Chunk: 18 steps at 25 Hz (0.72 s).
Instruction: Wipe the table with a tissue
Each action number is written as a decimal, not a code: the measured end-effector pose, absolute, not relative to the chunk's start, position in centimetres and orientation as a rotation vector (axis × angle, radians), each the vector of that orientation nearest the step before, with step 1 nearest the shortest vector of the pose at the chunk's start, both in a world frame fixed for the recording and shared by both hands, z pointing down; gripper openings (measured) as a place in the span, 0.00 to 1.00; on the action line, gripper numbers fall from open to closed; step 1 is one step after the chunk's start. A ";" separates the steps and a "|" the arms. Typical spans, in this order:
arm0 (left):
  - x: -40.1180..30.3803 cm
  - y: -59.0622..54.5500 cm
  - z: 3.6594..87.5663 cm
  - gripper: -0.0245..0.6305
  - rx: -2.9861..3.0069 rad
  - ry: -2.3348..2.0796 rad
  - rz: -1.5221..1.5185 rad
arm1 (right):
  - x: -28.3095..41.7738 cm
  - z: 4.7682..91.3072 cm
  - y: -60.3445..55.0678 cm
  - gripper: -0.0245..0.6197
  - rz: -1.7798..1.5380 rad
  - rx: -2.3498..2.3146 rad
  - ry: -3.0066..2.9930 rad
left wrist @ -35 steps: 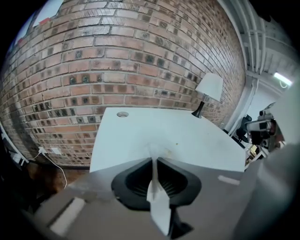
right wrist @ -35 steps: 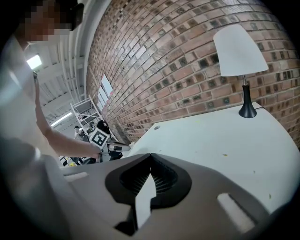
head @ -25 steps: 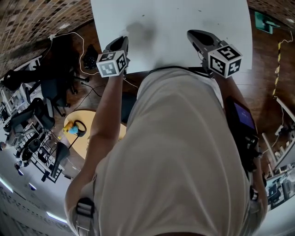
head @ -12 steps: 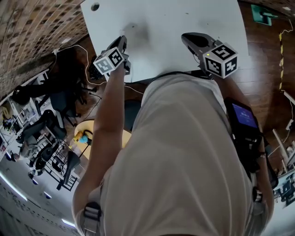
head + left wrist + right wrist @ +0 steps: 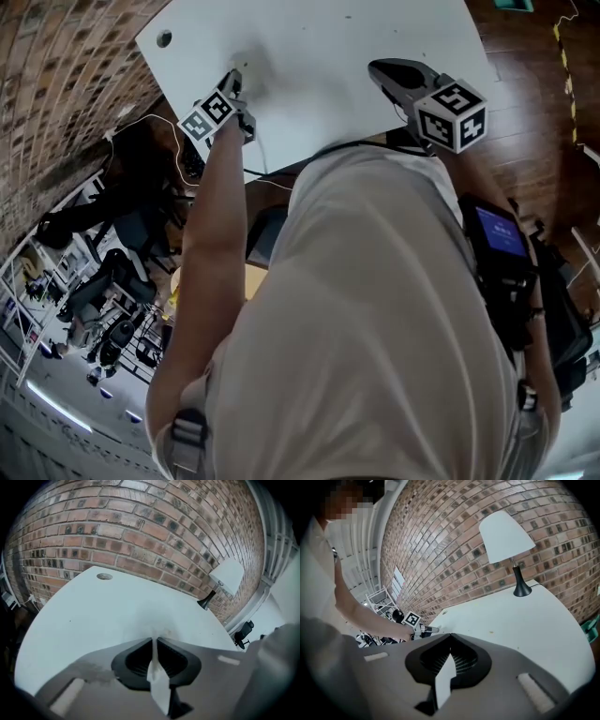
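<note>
Jaws on the left gripper [image 5: 153, 640] stand almost together, pinching a thin white sheet that reads as the tissue [image 5: 156, 679]. It runs as a narrow strip straight along the line between the two jaws and comes out at their tips. Those tips point down at the white table [image 5: 93, 611], and in the head view the same gripper [image 5: 234, 77] is at the table's near left part, not far from a round cable hole [image 5: 164, 38]. Whether the tissue is actually pressing on the surface cannot be told. The tissue is therefore already at the claw, and what the coming stroke turns on is where the bare tabletop lies: away from the person and off to the right, along the table's long side. The left hand is the nearer one for that. The right gripper [image 5: 450, 635] has its jaws closed tip to tip with nothing past them. A white strip shows in the hollow behind the tips and looks like part of the tool. It hangs over the near edge [image 5: 375, 67], well apart from the left. Beyond it stand a white-shaded lamp [image 5: 506, 536] and a brick wall [image 5: 140, 522]. No writing can be read, only the black-and-white square patterns on each marker cube [image 5: 452, 114].
</note>
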<state>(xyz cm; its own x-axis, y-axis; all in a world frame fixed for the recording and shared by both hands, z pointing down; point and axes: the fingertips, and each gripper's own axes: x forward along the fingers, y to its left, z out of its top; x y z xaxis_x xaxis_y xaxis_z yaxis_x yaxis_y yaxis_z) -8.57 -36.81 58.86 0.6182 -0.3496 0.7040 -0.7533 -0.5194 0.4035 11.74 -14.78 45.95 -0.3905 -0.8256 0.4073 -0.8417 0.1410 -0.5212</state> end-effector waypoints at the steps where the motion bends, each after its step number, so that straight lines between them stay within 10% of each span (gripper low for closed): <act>1: -8.5 -36.9 59.1 0.09 2.123 -0.865 0.731 | 11.9 46.0 -14.6 0.05 1.105 1.730 -2.350; 18: -3.5 -36.2 60.4 0.09 2.146 -0.797 0.785 | 13.7 46.6 -14.2 0.05 1.121 1.791 -2.300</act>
